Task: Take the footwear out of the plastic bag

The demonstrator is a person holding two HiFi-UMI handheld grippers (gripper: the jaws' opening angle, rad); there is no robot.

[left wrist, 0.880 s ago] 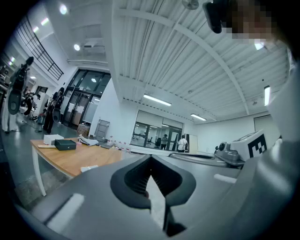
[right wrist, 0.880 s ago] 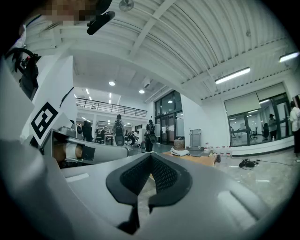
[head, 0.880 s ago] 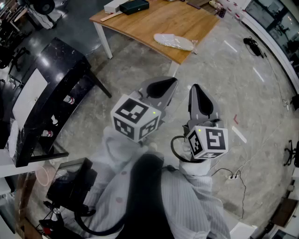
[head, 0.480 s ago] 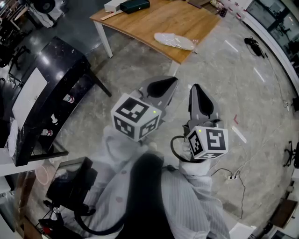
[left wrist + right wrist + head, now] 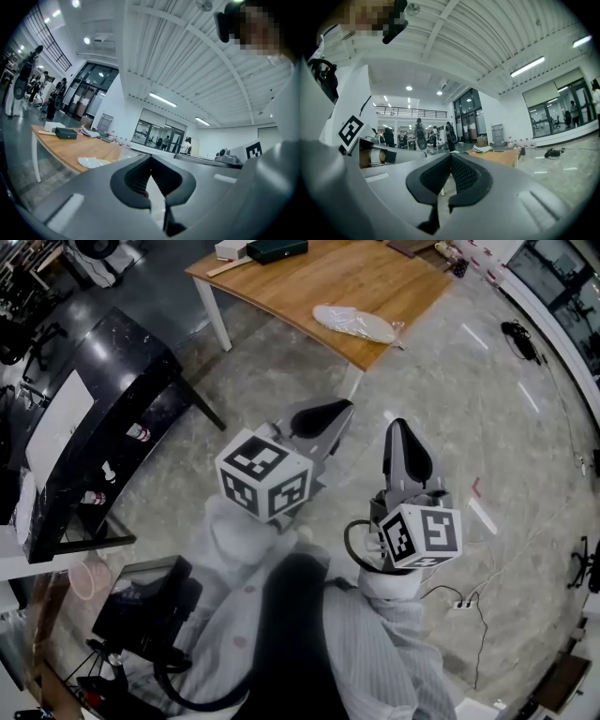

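We hold both grippers close to the chest of our striped shirt (image 5: 375, 652), high above a grey stone floor (image 5: 450, 418). The left gripper (image 5: 325, 415) is clenched on nothing, its jaws pressed together in its own view (image 5: 150, 164). The right gripper (image 5: 397, 440) is likewise closed and empty (image 5: 451, 158). Both tips point away from us toward a wooden table (image 5: 319, 282).

A white power strip (image 5: 459, 602) with its cable lies on the floor to the near right. A black desk (image 5: 112, 381) stands to the left.

Only floor and a white table leg (image 5: 352, 381) lie between the grippers and the plastic bag (image 5: 354, 324). The bag rests on the table's near right corner, well apart from both grippers, with pale footwear (image 5: 347, 322) inside it. Its long axis runs left to right along the table's near edge, and the bag's gathered end is at the right. We cannot tell which end is the toe.

A dark box (image 5: 277, 248) sits at the table's far left.
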